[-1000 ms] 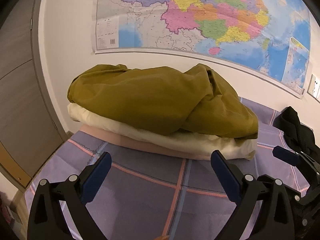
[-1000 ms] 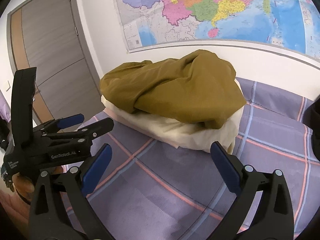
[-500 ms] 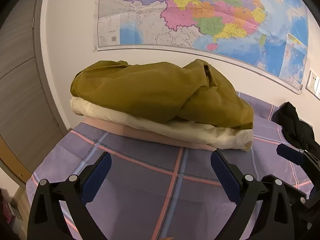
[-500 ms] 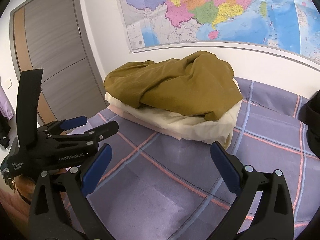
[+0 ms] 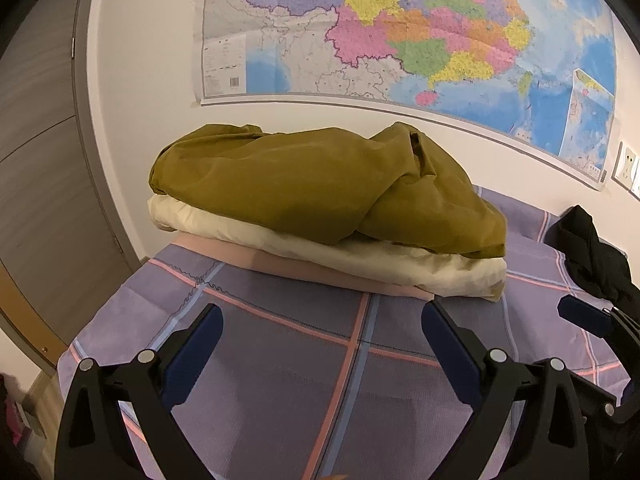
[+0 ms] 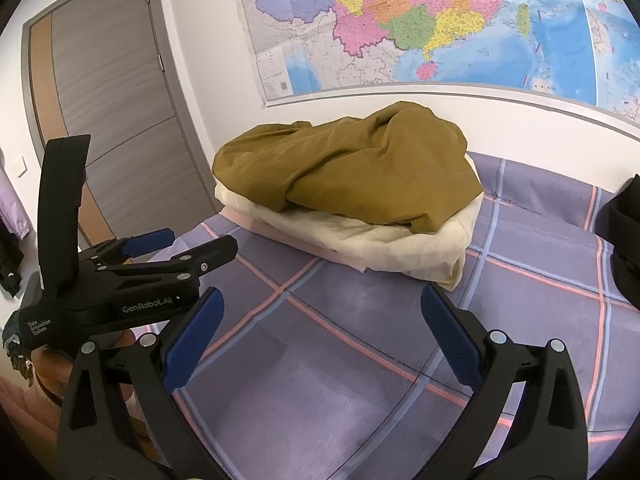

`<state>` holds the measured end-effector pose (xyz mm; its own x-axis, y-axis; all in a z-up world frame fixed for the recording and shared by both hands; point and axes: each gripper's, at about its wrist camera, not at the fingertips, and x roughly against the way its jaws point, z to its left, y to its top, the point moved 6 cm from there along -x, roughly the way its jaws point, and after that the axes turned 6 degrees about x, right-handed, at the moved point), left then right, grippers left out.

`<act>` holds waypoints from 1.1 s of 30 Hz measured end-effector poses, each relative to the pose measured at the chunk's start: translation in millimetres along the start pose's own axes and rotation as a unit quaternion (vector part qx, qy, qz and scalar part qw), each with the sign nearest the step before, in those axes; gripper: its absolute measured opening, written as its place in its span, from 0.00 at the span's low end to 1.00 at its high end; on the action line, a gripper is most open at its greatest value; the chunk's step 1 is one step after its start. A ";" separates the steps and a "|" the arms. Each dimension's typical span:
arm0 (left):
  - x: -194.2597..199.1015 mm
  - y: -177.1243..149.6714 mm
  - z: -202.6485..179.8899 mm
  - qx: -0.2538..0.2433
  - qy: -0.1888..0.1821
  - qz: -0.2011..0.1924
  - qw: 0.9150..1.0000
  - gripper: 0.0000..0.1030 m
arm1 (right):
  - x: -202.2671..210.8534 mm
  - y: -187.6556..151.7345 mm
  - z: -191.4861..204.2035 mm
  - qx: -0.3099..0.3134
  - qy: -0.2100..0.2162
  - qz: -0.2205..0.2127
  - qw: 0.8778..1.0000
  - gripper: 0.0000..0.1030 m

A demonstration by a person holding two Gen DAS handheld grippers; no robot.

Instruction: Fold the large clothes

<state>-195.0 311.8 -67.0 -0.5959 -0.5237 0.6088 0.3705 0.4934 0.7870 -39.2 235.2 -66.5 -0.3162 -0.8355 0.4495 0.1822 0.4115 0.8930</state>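
A folded olive-brown garment tops a stack at the far end of the bed, over a cream garment and a thin pink one. My left gripper is open above the purple checked bedsheet, short of the stack, with nothing between its fingers. My right gripper is open too, also short of the stack. The left gripper shows from the side in the right wrist view, and the right gripper's blue fingertip shows at the edge of the left wrist view.
A black garment lies on the bed to the right of the stack. A large map hangs on the wall behind. A grey door stands to the left. The bed's left edge is close by.
Both grippers have drawn back from the stack of clothes, which now looks smaller and farther away. Both stay open and hold nothing.
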 end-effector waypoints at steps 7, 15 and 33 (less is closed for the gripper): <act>1.8 -0.7 -2.1 -0.005 -0.001 -0.003 1.000 0.93 | 2.2 -2.1 0.9 -0.002 -0.001 -0.003 1.000 0.94; 1.9 -1.8 -4.3 -0.008 -0.001 -0.004 1.000 0.93 | 4.4 -2.8 0.2 -0.006 0.000 -0.002 1.000 0.94; 0.0 -2.3 -6.7 -0.011 -0.005 0.000 1.000 0.93 | 3.3 -2.5 -1.9 -0.010 -0.001 -0.001 1.000 0.94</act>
<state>-191.1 306.1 -68.1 -0.6024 -0.5169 0.6082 0.3868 0.4775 0.7889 -38.9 230.7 -67.3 -0.3192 -0.8351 0.4481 0.2008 0.4025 0.8931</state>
